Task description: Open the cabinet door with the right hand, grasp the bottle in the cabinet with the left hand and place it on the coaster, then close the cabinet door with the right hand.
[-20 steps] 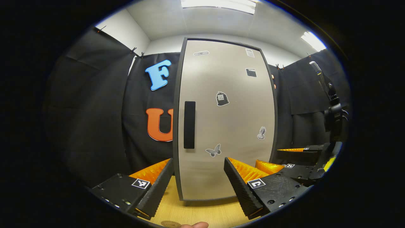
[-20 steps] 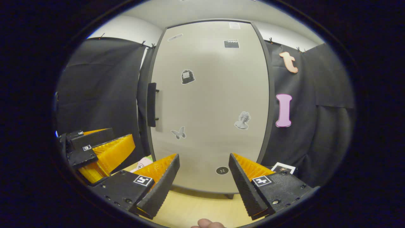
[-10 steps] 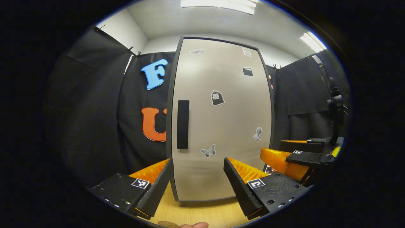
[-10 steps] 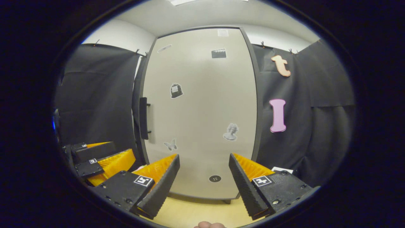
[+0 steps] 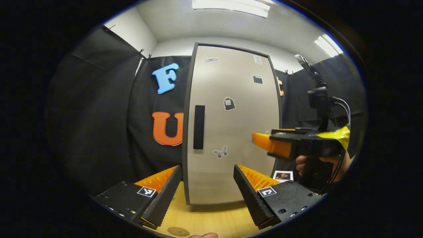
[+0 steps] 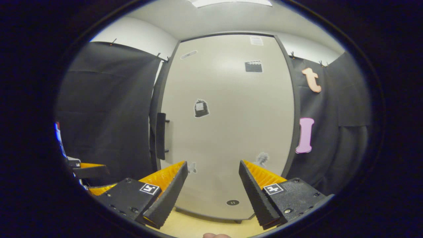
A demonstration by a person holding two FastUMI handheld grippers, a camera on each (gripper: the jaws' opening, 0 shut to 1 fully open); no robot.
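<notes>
The tall beige cabinet door (image 5: pixel 238 132) in its dark frame is shut and hides the inside. Its black vertical handle (image 5: pixel 198 127) sits near the left edge, and it appears side-on as the handle (image 6: pixel 161 135) in the right gripper view. My left gripper (image 5: pixel 207 185) is open and empty, low in front of the door. A round brown coaster (image 5: pixel 177 231) lies on the wooden table just before it. My right gripper (image 6: pixel 213 185) is open and empty, facing the lower door. In the left gripper view, the right gripper (image 5: pixel 264 142) is raised at the door's right side, held by a hand (image 5: pixel 305 164).
The cabinet stands on a light wooden table (image 5: pixel 211 219). A small picture card (image 5: pixel 282 176) lies at the cabinet's right foot. A black camera mount (image 5: pixel 319 99) rises from the right gripper. The left gripper (image 6: pixel 99 180) shows low at the left. Black cloth walls surround the cabinet.
The right gripper has risen and moved closer to the door, which now looks larger in its view. The left gripper has drawn back slightly. The door stays shut.
</notes>
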